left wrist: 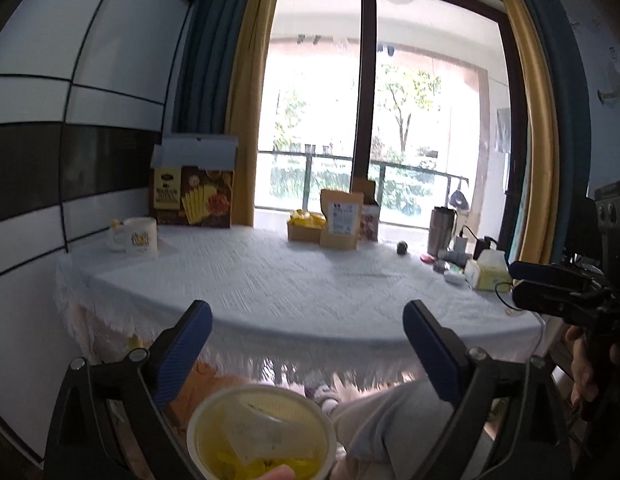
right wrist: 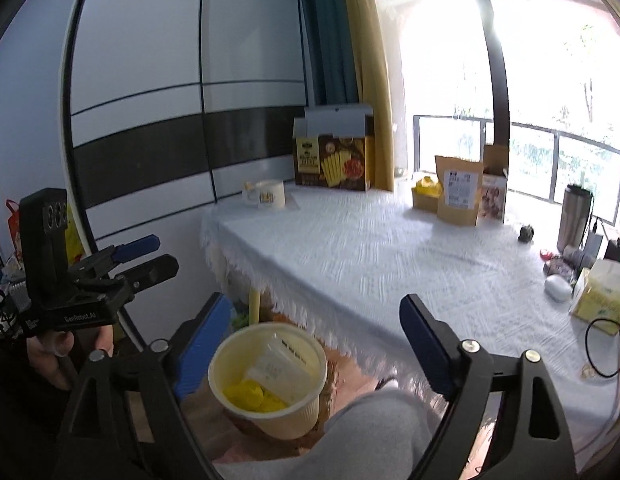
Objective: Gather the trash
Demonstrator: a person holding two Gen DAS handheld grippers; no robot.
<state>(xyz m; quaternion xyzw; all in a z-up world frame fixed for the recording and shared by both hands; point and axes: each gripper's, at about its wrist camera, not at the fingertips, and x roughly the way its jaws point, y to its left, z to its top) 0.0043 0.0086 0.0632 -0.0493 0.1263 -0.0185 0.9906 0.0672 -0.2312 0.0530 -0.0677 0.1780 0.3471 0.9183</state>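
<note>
Below my two grippers, the cream bin [right wrist: 270,380] sits on the floor by the person's knee [right wrist: 373,420], holding yellow wrappers [right wrist: 252,396] and clear packets. My left gripper [left wrist: 308,340] and right gripper [right wrist: 313,340] both gape wide, empty. Beyond, the white-clothed table [right wrist: 369,248] carries a mug [right wrist: 270,194] and snack box [right wrist: 331,164].

We are in a home room: sliding wardrobe [right wrist: 150,100], curtained balcony window [left wrist: 373,112], lace-clothed table [left wrist: 278,280] bearing mug [left wrist: 141,237] and snack box [left wrist: 192,196].
</note>
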